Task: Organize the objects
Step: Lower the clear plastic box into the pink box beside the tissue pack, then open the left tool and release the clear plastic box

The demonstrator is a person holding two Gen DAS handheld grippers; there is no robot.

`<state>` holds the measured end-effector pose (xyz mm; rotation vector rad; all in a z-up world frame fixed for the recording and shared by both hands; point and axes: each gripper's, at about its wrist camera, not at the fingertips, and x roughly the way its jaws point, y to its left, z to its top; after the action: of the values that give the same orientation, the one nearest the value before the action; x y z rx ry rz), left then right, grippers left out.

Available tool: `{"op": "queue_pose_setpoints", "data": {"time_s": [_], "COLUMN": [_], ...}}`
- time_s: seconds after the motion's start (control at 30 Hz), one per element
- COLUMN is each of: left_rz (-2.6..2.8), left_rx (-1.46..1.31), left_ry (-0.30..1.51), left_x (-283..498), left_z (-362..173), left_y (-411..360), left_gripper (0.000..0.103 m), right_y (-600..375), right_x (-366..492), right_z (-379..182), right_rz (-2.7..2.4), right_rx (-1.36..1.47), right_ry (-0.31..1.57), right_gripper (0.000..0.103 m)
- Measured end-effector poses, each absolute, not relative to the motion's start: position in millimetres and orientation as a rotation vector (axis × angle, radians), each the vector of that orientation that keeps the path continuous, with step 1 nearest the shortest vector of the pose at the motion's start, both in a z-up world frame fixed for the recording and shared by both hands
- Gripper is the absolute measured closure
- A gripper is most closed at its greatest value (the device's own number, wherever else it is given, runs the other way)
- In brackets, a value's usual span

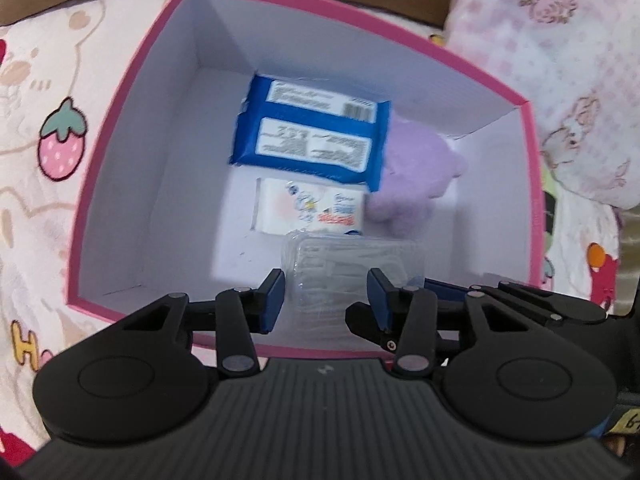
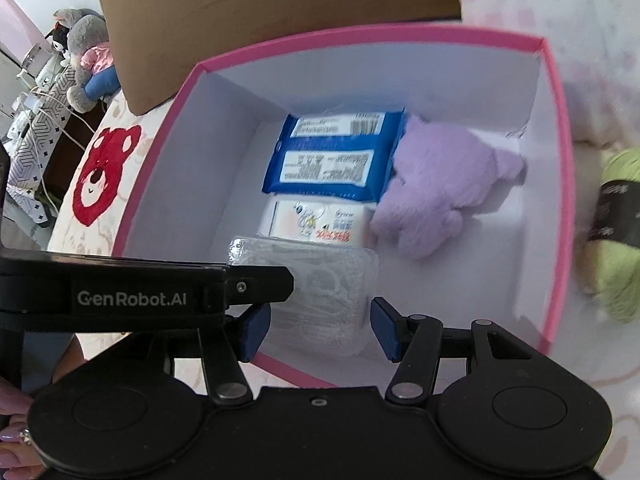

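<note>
An open pink box (image 1: 534, 200) (image 2: 360, 34) with white inner walls lies under both grippers. On its floor are a blue wipes pack (image 1: 312, 132) (image 2: 336, 156), a white tissue pack (image 1: 308, 208) (image 2: 320, 220) and a purple plush toy (image 1: 412, 172) (image 2: 440, 184). A clear plastic case (image 1: 344, 264) (image 2: 320, 280) hangs over the box's near side. It fills the gap of my left gripper (image 1: 326, 304), whose blue pads lie against its sides. My right gripper (image 2: 320, 332) is also shut on it. The left gripper's finger (image 2: 260, 284) crosses the case's left edge.
The box rests on a cartoon-print bedsheet (image 1: 62, 140). A pink-patterned pillow (image 1: 560, 60) lies to the right and a brown cardboard panel (image 2: 260, 8) stands behind. A green yarn ball (image 2: 620, 220) sits outside the box's right wall. Plush toys (image 2: 88, 52) are far left.
</note>
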<state>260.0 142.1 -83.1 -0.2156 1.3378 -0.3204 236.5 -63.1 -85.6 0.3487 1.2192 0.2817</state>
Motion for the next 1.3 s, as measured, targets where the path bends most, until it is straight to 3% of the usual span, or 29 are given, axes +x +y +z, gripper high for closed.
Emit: {"op": "queue_pose_setpoints", "data": {"time_s": [0.47,0.77,0.93,1.3], "left_rz": [-0.27,-0.31,-0.33,-0.416], "left_rx": [-0.183,-0.113,-0.029,-0.048], "left_ry": [1.365,1.263,1.14,1.058], "left_x": [268.6,256.4,241.3,206.1], "left_z": [-106.8,-104.5,-82.0,-17.1], "left_y": [135.6,131.0,130.3,140.2], "left_gripper": [0.066,0.071,0.071,0.067], "right_y": [-61.8,-64.8,-64.8,-67.7], "right_x": [240.5,234.7,225.6,186.1], "right_z": [-110.7,-110.0,-88.7,-21.1], "right_rz": [0.254,0.27,0.264,0.291], "right_rx": [0.356,0.318,0.215,0.079], "right_ry": [1.235,1.18,1.125,0.999], "right_gripper": [0.047,0.047,0.046,0.041]}}
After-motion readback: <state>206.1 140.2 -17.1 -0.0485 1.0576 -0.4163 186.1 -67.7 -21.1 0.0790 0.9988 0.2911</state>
